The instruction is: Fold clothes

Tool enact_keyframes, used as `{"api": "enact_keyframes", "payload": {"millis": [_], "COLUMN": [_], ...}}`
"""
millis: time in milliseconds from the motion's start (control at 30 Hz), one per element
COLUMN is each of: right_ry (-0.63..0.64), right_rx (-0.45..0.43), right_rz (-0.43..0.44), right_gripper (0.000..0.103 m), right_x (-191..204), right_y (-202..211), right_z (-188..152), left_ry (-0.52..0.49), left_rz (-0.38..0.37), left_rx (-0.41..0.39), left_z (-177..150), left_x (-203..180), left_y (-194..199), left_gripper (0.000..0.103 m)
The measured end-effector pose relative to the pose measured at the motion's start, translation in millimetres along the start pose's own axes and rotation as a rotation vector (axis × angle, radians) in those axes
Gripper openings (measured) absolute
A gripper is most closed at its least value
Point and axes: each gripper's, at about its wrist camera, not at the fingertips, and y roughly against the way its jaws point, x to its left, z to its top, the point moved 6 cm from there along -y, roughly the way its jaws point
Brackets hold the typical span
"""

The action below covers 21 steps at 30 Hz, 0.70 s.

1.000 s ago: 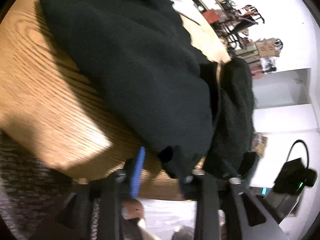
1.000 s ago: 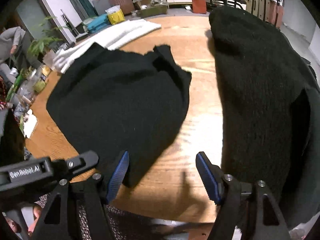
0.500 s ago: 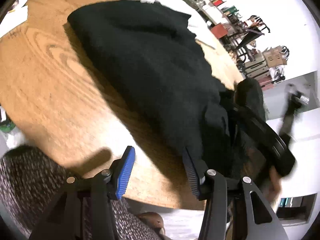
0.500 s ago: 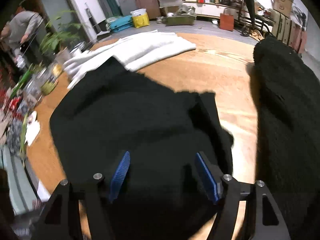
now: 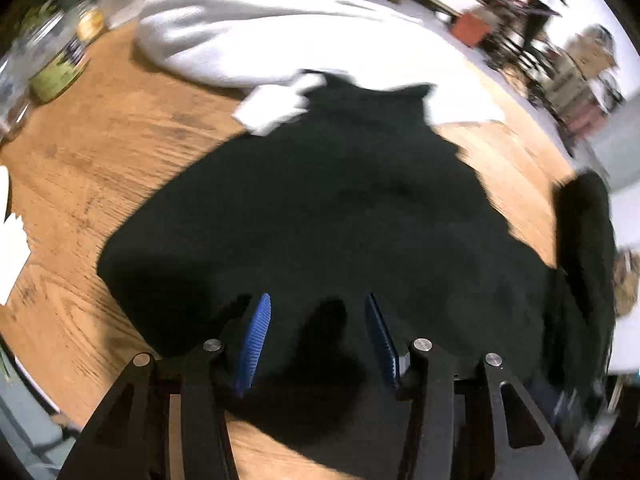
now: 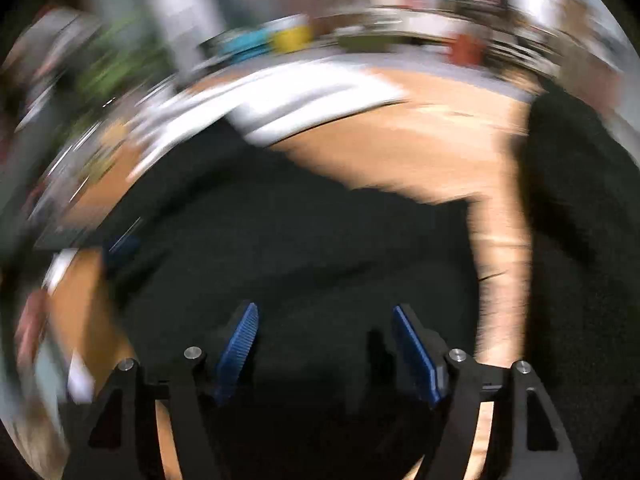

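Our left gripper [image 5: 316, 336] hangs over the near part of a black garment [image 5: 340, 216], its blue-padded fingers [image 5: 256, 340] spread apart with nothing between them. Our right gripper [image 6: 324, 344] likewise has its jaws wide and empty, hovering above dark cloth; the right wrist view is heavily smeared by motion, so we can make out little detail there.

From the left wrist view, we see the black garment lying spread on the wooden table [image 5: 92, 168], reaching from just under our fingers toward the far side, where its narrow upper end touches a white garment [image 5: 280, 44] heaped across the back of the table. A small white patch sits at that meeting point; we cannot tell whether it is a label or a fold of the white cloth. To the right, a second black piece [image 5: 584, 232] lies along the table edge, separated from the first by a strip of bare wood further out. Jars [image 5: 60, 68] stand blurred at the far left, and white paper [image 5: 10, 256] rests at the left edge.
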Motion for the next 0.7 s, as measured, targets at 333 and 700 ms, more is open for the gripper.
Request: {"api": "enact_keyframes", "payload": {"millis": [333,700], "right_ry": [0.296,0.301], "right_rx": [0.138,0.352], "right_rz": [0.007,-0.007], "right_gripper": [0.076,0.077], "right_x": [38.7,33.2], "right_y": [-17.3,16.1], "right_z": [-76.2,-142.2], "left_ry": [0.142,-0.194], "left_rz": [0.109,0.067], "left_rx": [-0.028,0.119], "left_z": [18.7,-61.7], "left_x": [51.3,32.7], "left_y": [-8.4,9.3], "left_gripper": [0.049,0.049]}}
